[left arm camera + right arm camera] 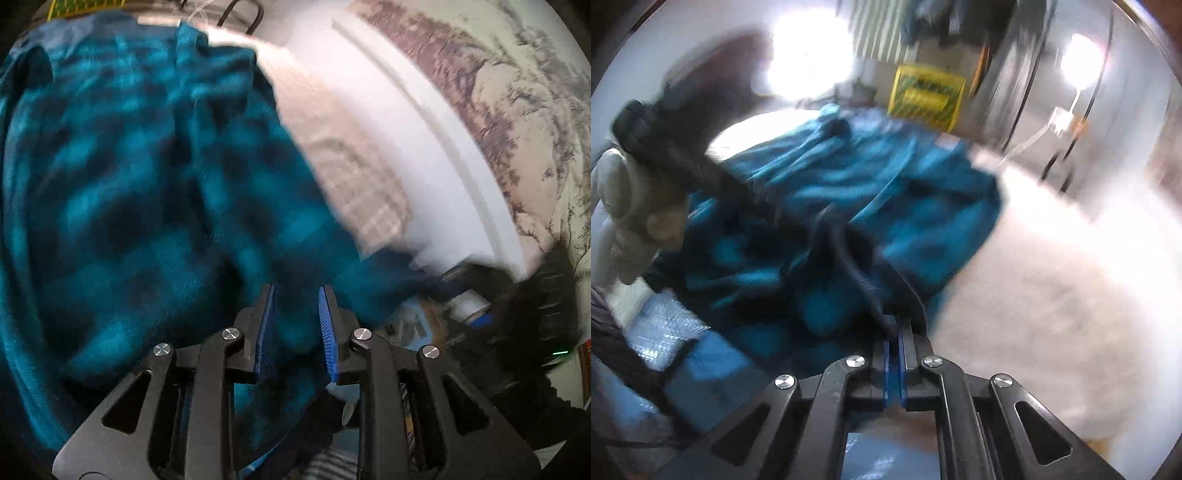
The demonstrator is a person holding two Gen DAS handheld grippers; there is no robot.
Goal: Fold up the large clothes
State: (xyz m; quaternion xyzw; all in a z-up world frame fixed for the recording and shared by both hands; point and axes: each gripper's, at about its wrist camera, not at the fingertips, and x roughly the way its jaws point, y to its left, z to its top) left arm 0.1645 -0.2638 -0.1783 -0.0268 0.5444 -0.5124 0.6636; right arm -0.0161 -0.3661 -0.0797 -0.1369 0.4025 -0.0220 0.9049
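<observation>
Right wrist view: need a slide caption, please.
Right gripper shut on the teal plaid garment's dark edge above the pale surface.

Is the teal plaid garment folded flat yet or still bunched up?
Still bunched: the teal plaid garment lies in rumpled ridges on the pale surface, one dark edge pinched in the shut right hand-held gripper.

Far off I see a yellow box (926, 96); right of it, a steel drum (1045, 81); near left, a white glove (631, 206).
</observation>
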